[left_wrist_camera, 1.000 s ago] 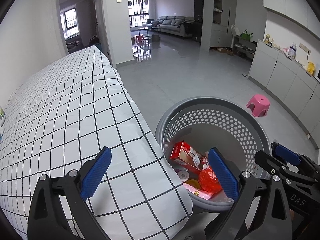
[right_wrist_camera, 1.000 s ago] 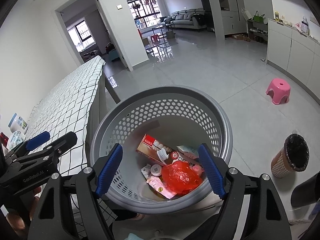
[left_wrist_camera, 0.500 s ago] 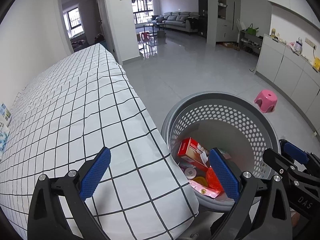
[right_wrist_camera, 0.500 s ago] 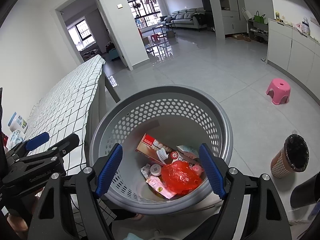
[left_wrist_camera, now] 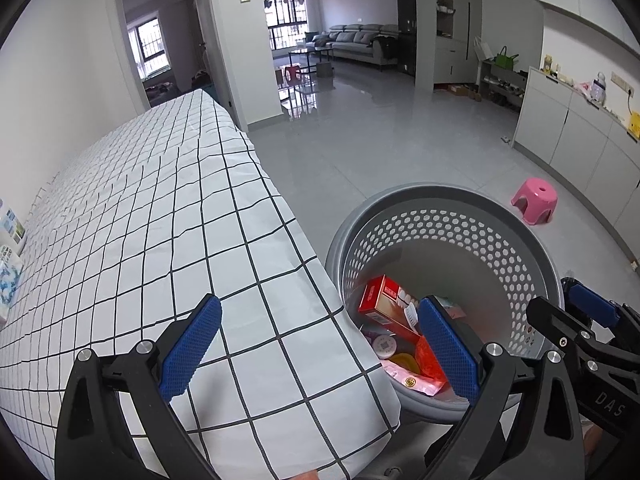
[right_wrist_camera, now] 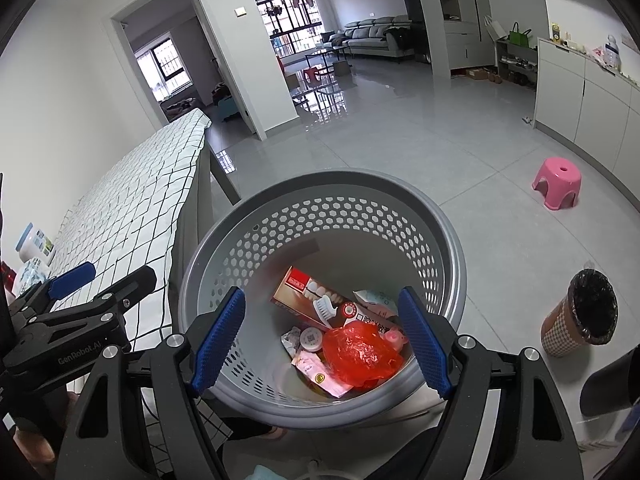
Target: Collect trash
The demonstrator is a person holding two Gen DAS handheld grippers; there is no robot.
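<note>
A grey perforated basket (right_wrist_camera: 448, 240) stands on the floor beside the table; it also shows in the left wrist view (left_wrist_camera: 532, 252). Inside lie a red toothpaste box (right_wrist_camera: 304, 288), a red plastic bag (right_wrist_camera: 360, 354), a small round lid (right_wrist_camera: 311, 338) and wrappers. My right gripper (right_wrist_camera: 320, 338) is open and empty above the basket's near rim. My left gripper (left_wrist_camera: 316, 346) is open and empty over the near corner of the checked tablecloth (left_wrist_camera: 160, 240). The box also shows in the left wrist view (left_wrist_camera: 384, 300).
A pink stool (right_wrist_camera: 558, 182) stands on the grey tiled floor at the right. A small checkered bin with a black liner (right_wrist_camera: 580, 314) stands right of the basket. Packets (left_wrist_camera: 10, 248) lie at the table's far left edge. White cabinets (left_wrist_camera: 580, 140) line the right wall.
The left gripper has risen and drawn back a little, so more of the tablecloth shows. The right gripper has barely moved. Both stay open and empty.
</note>
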